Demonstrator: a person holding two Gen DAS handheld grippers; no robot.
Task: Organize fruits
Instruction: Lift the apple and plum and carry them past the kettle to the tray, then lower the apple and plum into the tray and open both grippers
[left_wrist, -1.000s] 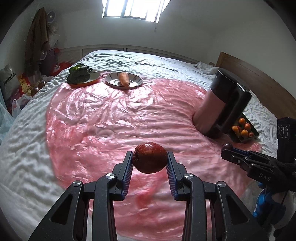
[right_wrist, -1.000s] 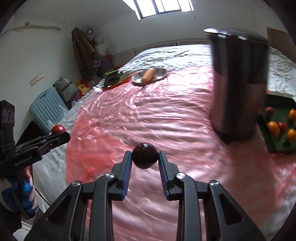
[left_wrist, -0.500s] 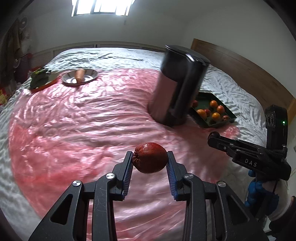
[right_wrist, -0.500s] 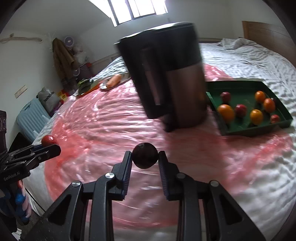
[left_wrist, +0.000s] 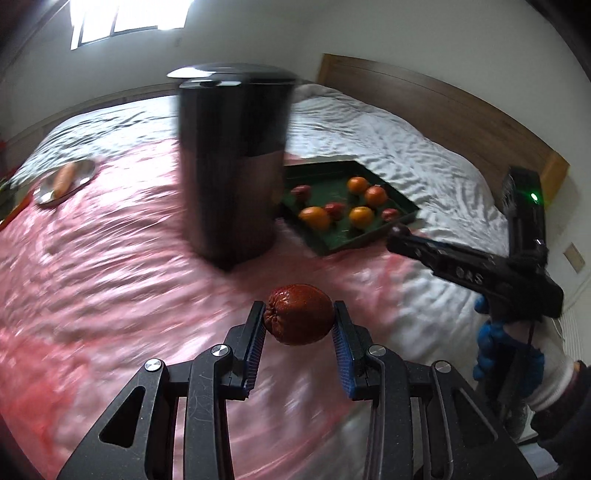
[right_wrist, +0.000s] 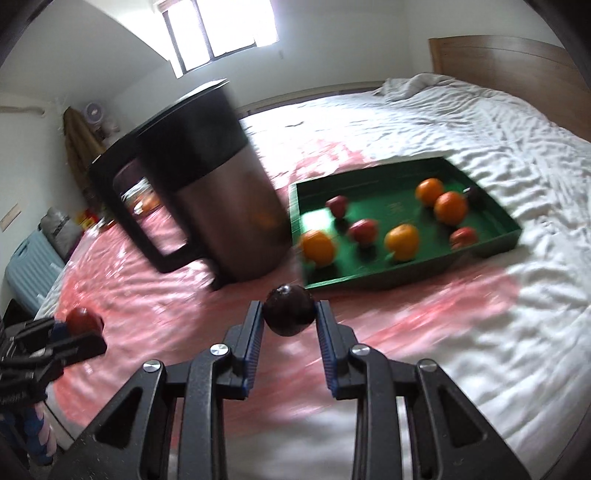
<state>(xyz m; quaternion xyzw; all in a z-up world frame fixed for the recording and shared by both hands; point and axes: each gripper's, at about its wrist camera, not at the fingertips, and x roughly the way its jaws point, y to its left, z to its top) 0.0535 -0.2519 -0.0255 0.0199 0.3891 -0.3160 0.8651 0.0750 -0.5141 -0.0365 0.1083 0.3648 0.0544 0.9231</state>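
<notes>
Both pairs of blue-padded fingers (left_wrist: 255, 343) are clamped on fruit. At lower centre of the left wrist view, the left gripper (left_wrist: 298, 338) pinches a wrinkled red fruit (left_wrist: 298, 314) above the pink sheet (left_wrist: 92, 280). At lower centre of the right wrist view, the right gripper (right_wrist: 289, 326) squeezes a dark, near-black round fruit (right_wrist: 289, 310).

Right of centre in that view lies a green tray (right_wrist: 484, 251) on the white bedding (right_wrist: 517, 332), holding four oranges (right_wrist: 402, 242) and several small red fruits (right_wrist: 364, 230) spread apart. A dark steel kettle (right_wrist: 221, 206) with a black handle stands just left of the tray. In the left view's left edge, a carrot (left_wrist: 63, 176) rests on a metal plate (left_wrist: 83, 173).
</notes>
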